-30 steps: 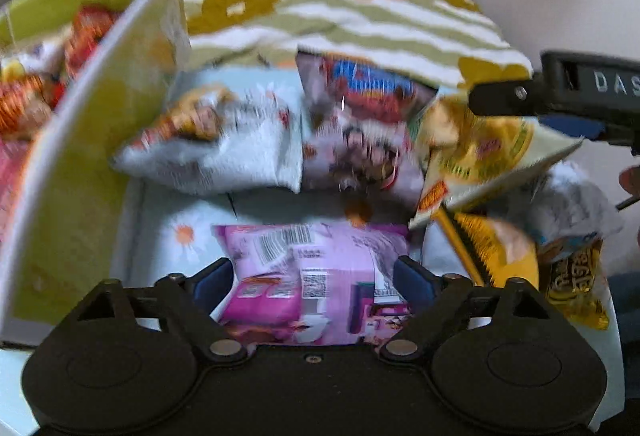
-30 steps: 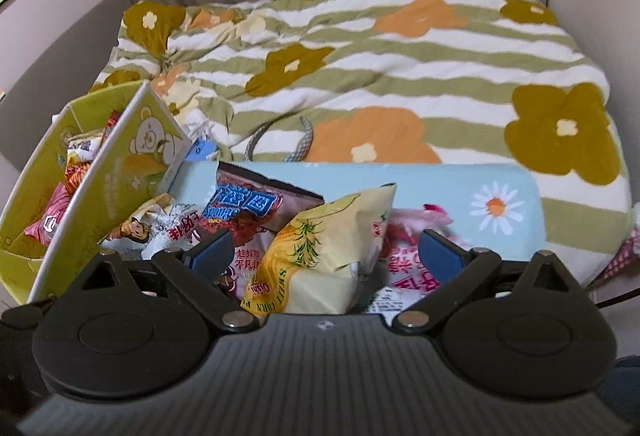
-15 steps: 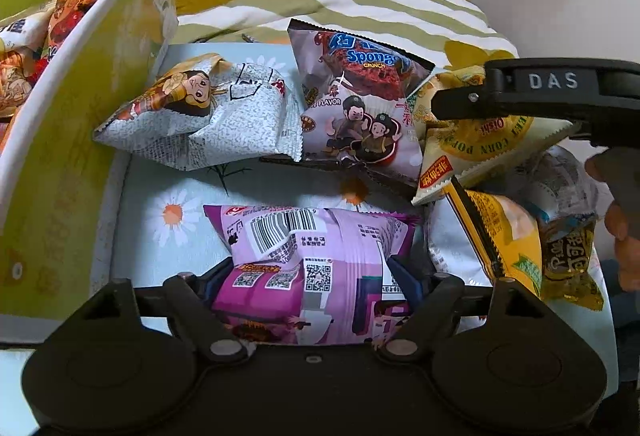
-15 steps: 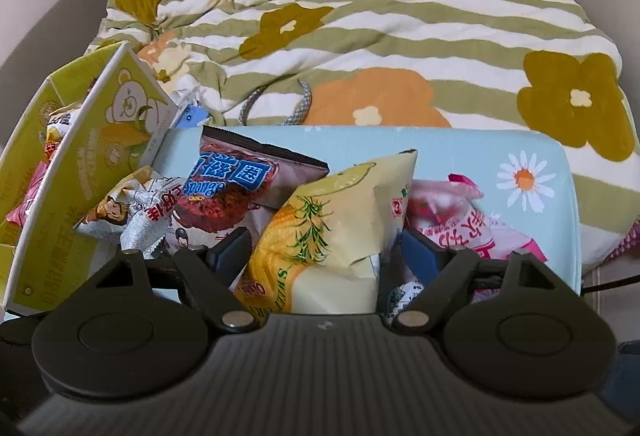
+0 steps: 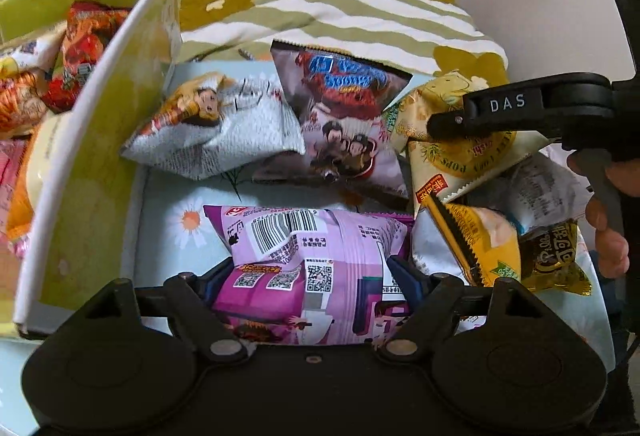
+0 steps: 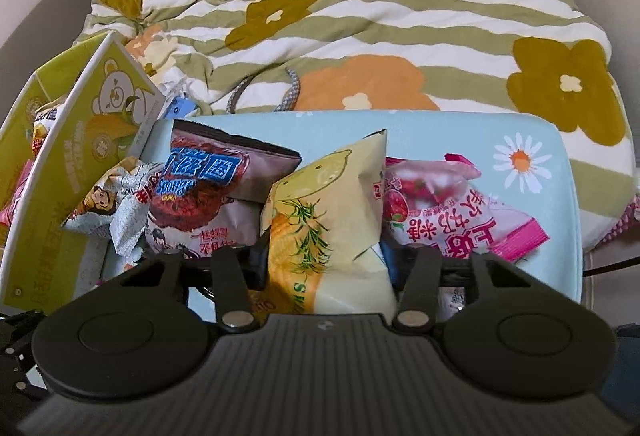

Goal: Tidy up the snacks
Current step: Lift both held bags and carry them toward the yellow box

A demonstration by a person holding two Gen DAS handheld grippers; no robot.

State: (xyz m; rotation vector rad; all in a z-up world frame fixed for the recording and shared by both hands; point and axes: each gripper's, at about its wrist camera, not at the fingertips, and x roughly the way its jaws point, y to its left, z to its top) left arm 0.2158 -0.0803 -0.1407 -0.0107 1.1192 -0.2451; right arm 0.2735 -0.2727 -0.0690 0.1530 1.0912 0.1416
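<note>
My left gripper is shut on a purple snack bag, squeezing its sides above the light blue daisy surface. My right gripper is shut on a yellow corn snack bag; it also shows in the left wrist view over that yellow bag. A green box with several snacks in it stands at the left. A white cartoon bag and a brown Sponge Crunch bag lie beside it.
A pink strawberry bag lies right of the yellow bag. A yellow-and-brown packet pile sits at the right. A striped flowered blanket covers the bed behind. A grey cord lies on it.
Both grippers have closed from open onto their bags: the left on the purple bag, now crumpled and lifted a little, the right on the yellow bag.
</note>
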